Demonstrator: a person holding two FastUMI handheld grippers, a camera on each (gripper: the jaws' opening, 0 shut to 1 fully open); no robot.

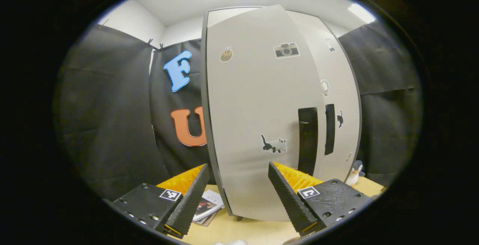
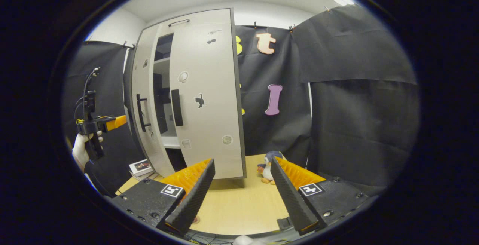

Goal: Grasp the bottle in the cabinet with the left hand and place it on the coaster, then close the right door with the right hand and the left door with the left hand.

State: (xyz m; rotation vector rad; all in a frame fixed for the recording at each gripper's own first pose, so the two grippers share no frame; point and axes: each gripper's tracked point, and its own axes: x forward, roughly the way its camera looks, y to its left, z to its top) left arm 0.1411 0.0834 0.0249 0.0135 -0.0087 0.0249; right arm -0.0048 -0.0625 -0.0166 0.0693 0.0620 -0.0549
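The bottle isn't something I can pick out here, and neither is the coaster. The dark gap between the doors in the right gripper view gives up shelves and shadow, nothing I can call a bottle, so its look stays unknown. That leaves the doors as the business in hand.

The left door (image 1: 258, 118) swings nearly shut, filling the middle of the left gripper view, its black handle (image 1: 307, 140) just right of centre. The left gripper (image 1: 237, 189) sits released and empty in front of it, fingers spread wide either side of the door's lower face; my read is it's squared up to push the panel home.

The right door (image 2: 204, 95) looks close to shut in the right gripper view, its handle (image 2: 176, 107) at the near edge of the gap. The right gripper (image 2: 243, 185) hangs back over the table (image 2: 239, 207), jaws apart, holding nothing, likely standing clear.

Far right on the table stands a toy penguin (image 2: 266, 168); at the left, a few booklets (image 2: 140, 166).
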